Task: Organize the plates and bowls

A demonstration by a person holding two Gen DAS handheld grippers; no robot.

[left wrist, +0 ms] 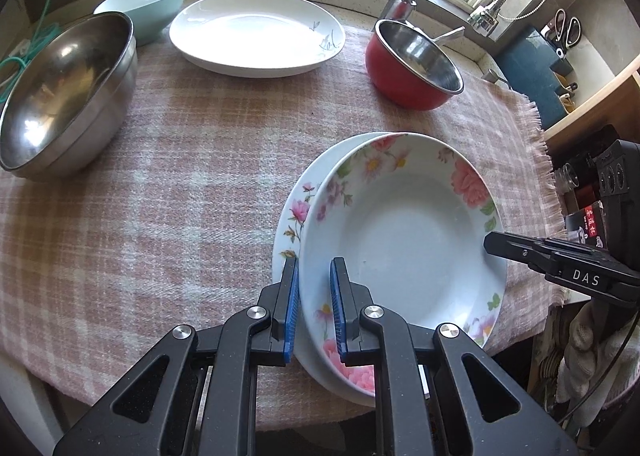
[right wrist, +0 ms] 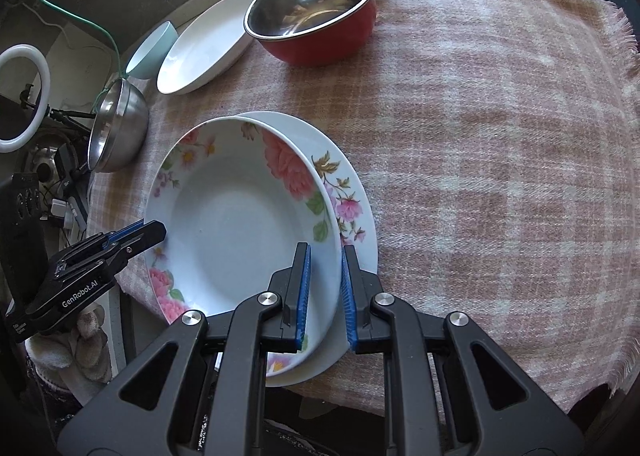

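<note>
Left gripper jaws straddle near rim of tilted floral soup plate, narrow gap, contact unclear. Right gripper likewise at opposite rim. Plate leans on floral dinner plate, plaid cloth. Beyond: red pot, white plate.

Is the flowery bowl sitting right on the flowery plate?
Touching. The right wrist view shows the flowery bowl resting on the flowery plate, shifted off-centre, so the plate's rim peeks out on one side. Both tongs straddle the bowl's rim.

The right tool reads "DAS"; the left tool reads "GenRobot.AI".
</note>
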